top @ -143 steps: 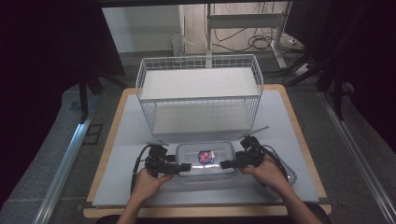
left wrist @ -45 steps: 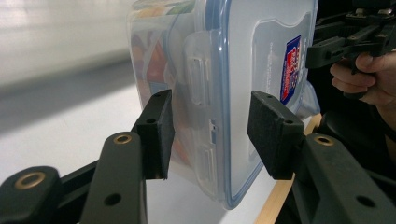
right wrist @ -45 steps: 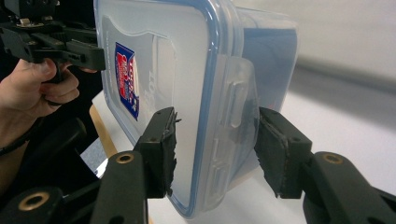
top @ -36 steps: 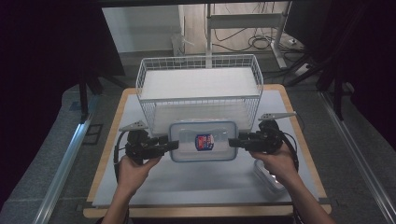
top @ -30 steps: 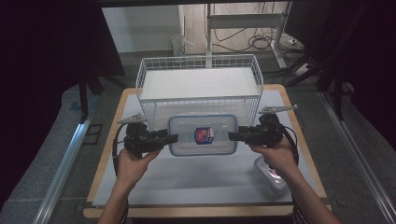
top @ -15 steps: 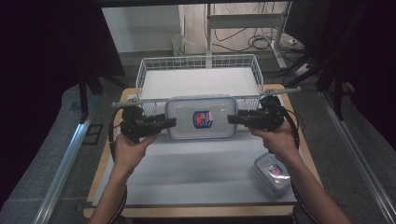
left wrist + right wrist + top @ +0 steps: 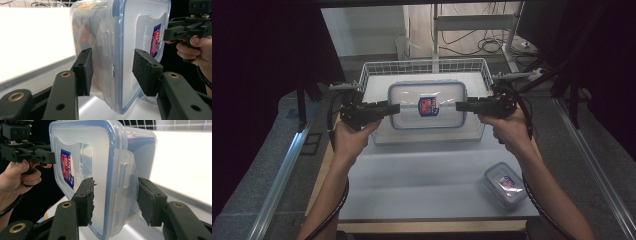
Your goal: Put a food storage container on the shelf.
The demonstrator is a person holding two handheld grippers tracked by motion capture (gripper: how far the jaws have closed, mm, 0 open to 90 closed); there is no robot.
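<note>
A large clear container (image 7: 427,105) with a blue-rimmed lid and a red-and-blue label hangs in the air, level, over the white wire basket (image 7: 373,69). My left gripper (image 7: 396,107) is shut on its left end and my right gripper (image 7: 458,106) is shut on its right end. In the left gripper view the pads (image 7: 84,72) press the container (image 7: 140,50) from bottom and lid beside the side latch, with the left gripper (image 7: 112,72) around it. In the right gripper view the right gripper (image 7: 115,200) clamps the container (image 7: 82,157) the same way.
A small lidded container (image 7: 506,183) with the same label sits at the front right of the grey table (image 7: 412,180). The wire basket stands at the table's far side. Dark curtains and metal rails flank the table.
Both hands have risen and moved away from the person, carrying the large container from just in front of the basket to above it. The small container has stayed put.
</note>
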